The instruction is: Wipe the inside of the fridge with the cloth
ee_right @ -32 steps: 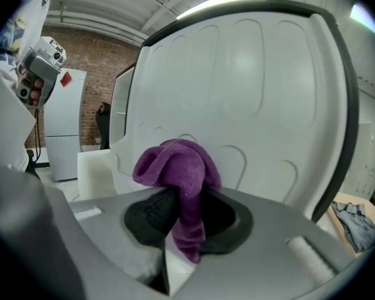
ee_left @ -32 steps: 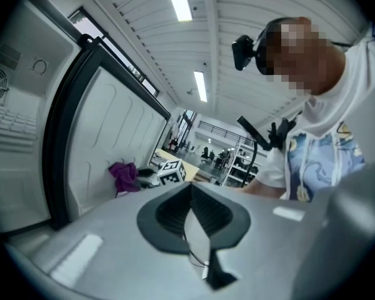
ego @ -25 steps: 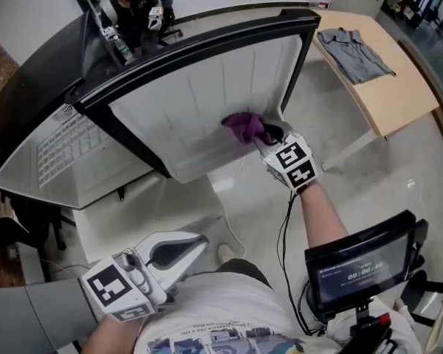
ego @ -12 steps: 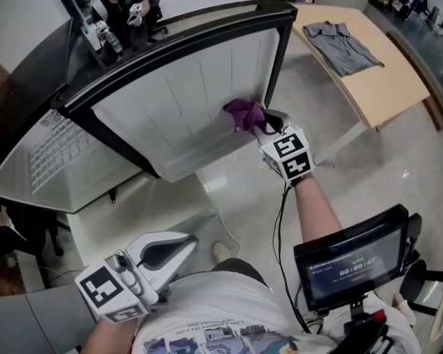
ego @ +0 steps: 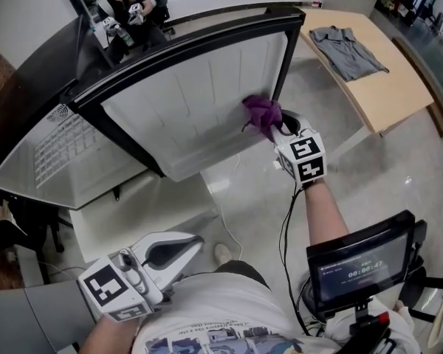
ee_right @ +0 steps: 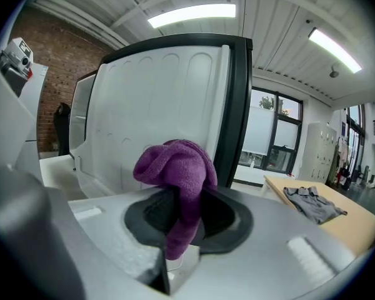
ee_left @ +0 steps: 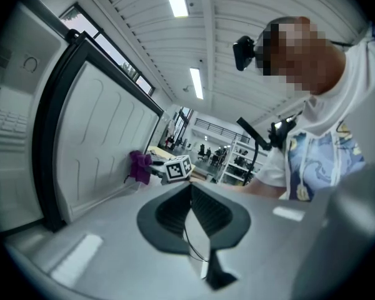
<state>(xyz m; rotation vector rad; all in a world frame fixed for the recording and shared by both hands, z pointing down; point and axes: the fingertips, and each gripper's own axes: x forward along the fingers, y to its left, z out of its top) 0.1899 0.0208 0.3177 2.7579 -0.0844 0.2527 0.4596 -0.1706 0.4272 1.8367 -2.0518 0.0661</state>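
Observation:
In the head view the open fridge door shows its white ribbed inner liner (ego: 184, 102) in a black frame. My right gripper (ego: 278, 128) is shut on the purple cloth (ego: 263, 111), which presses on the liner close to the door's right black edge. In the right gripper view the cloth (ee_right: 178, 167) bulges out over the jaws, with the liner (ee_right: 156, 105) just behind it. My left gripper (ego: 194, 243) hangs low by my body, shut with nothing in it. The left gripper view shows its jaws (ee_left: 191, 189) closed together and the cloth (ee_left: 139, 166) far off.
The white fridge body (ego: 59, 153) lies to the left of the door. A wooden table (ego: 395, 98) with a grey shirt (ego: 351, 50) stands at the right. A screen (ego: 358, 268) sits near my right hip. A person (ego: 122, 6) stands behind the fridge.
My right gripper has slid the purple cloth to the right across the liner, closer to the door's black edge. The left gripper has stayed where it was.

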